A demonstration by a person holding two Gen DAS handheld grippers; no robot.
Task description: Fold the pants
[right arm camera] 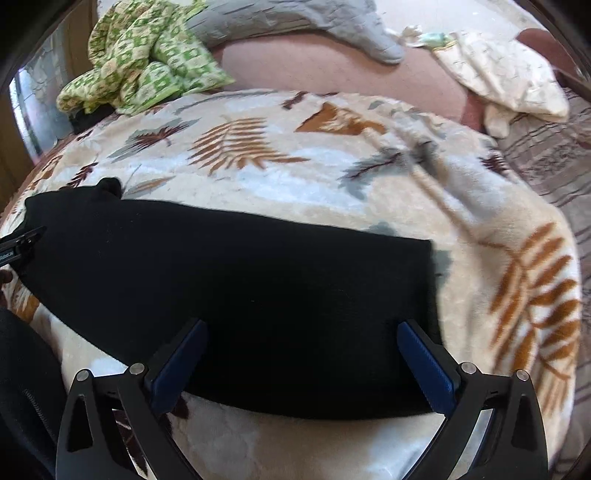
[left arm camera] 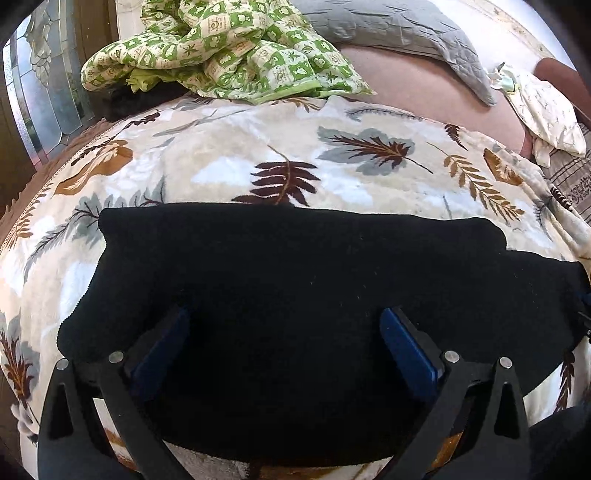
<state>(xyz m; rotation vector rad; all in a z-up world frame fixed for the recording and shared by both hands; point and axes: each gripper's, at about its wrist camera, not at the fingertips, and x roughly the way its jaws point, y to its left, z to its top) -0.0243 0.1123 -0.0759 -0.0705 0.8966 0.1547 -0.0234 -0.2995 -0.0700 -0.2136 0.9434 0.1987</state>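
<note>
Broadly, a bed [left arm camera: 424,85] with a pinkish-brown sheet fills both views, and most of it is covered by a plush cream blanket printed with brown, rust and grey leaves [left arm camera: 229,166]. Using that blanket as the landmark, the black soft-knit pants [left arm camera: 295,280] lie flat on its near half as a wide folded band, one straight edge toward the blanket's far side.

Beyond the blanket's far edge sits a grey quilted pillow [left arm camera: 406,29]. At the blanket's far left corner a crumpled green-and-cream checked quilt [left arm camera: 221,48] is heaped, partly overlapping the blanket. Off the blanket's far right corner rests a small cream cloth bundle [left arm camera: 550,114].

Over the pants' near edge, the left gripper [left arm camera: 284,354] points down with its jaws spread wide, blue pads [left arm camera: 410,354] apart above the black fabric, clasping nothing. The right gripper [right arm camera: 301,365] stands just the same nearer the pants' right end, jaws fully released, the cloth lying loose between the pads.
</note>
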